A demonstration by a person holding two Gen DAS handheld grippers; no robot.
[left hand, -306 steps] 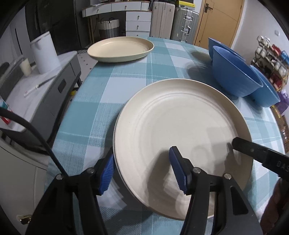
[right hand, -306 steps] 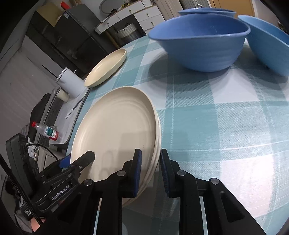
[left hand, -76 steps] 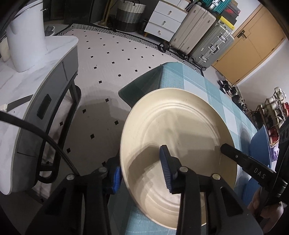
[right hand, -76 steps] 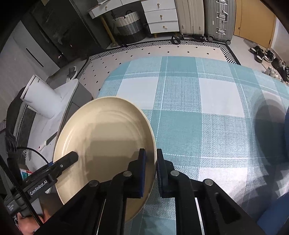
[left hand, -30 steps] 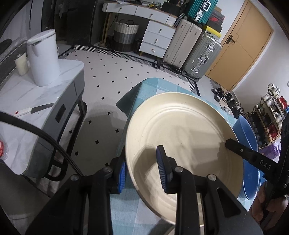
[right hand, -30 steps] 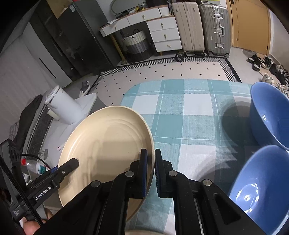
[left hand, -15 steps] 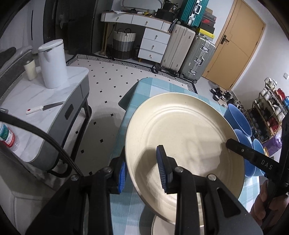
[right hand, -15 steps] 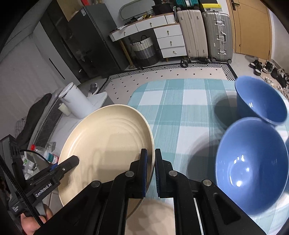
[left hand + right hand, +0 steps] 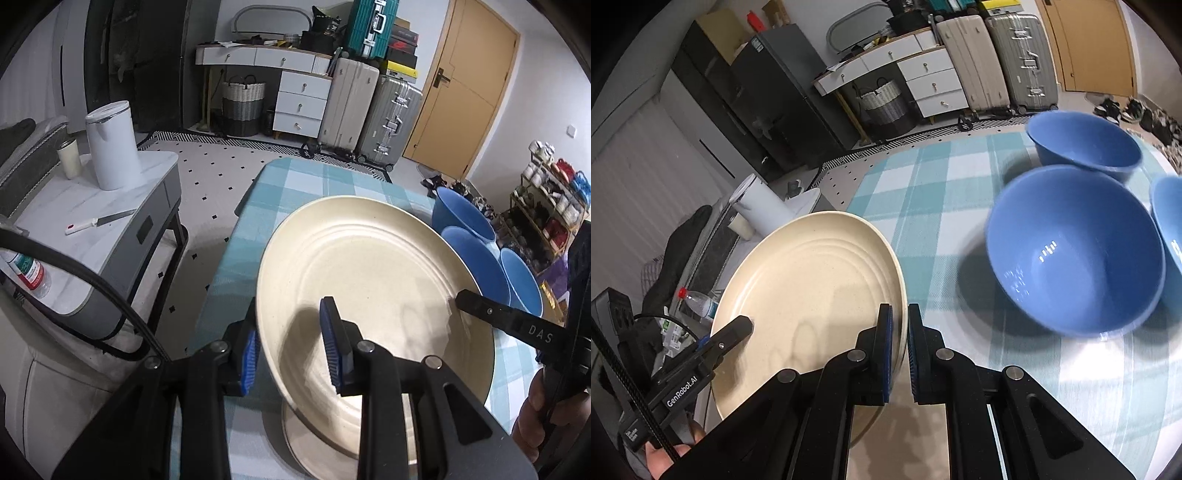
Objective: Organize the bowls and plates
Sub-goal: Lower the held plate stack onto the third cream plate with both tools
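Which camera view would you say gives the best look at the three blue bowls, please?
The right wrist view. The nearest blue bowl shows its whole inside, with two more at the right, one cut off by the frame edge. In the left wrist view the held plate hides most of the blue bowls.

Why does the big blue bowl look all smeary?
In the right wrist view, the nearest blue bowl has smeared edges, likely motion blur, with small bright glints inside; the cream plate stays sharp. In the left wrist view, the fisheye lens bends the door.
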